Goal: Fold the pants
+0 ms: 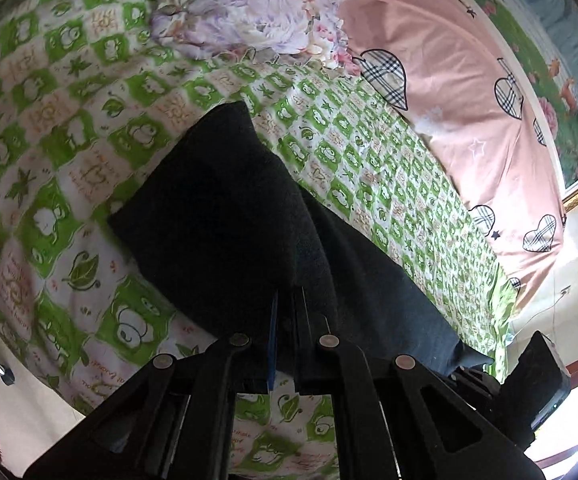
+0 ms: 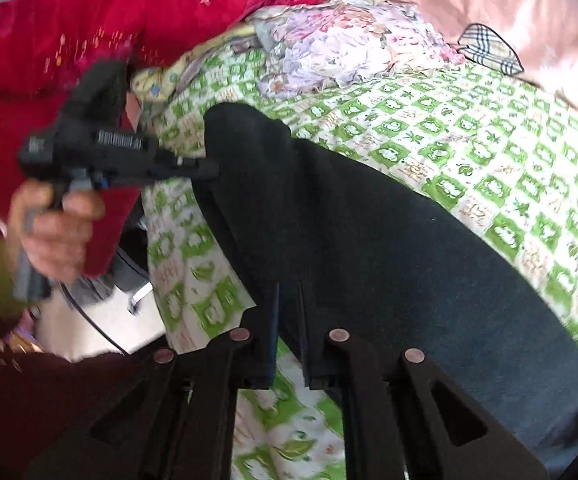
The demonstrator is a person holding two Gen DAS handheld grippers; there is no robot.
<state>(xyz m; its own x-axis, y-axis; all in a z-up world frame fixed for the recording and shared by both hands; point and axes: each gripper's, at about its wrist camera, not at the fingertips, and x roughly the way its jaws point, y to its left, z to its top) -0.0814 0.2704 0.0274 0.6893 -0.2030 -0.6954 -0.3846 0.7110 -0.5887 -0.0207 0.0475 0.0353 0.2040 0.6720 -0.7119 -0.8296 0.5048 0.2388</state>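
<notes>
Dark black pants [image 1: 225, 208] lie on the green-and-white patterned bedsheet [image 1: 61, 128]. In the left wrist view my left gripper [image 1: 287, 300] is shut on the near edge of the pants, with cloth pinched between its fingers. In the right wrist view my right gripper [image 2: 289, 292] is shut on the edge of the pants [image 2: 369, 232], which stretch away to the right. The left gripper also shows in the right wrist view [image 2: 213, 168], held by a hand, its tip on the far end of the pants.
A floral quilt [image 1: 257, 16] and a pink heart-print cover [image 1: 461, 92] lie at the far side of the bed. A red blanket [image 2: 101, 24] lies at the left. The bed edge [image 2: 161, 280] drops off beside a white object [image 2: 101, 320].
</notes>
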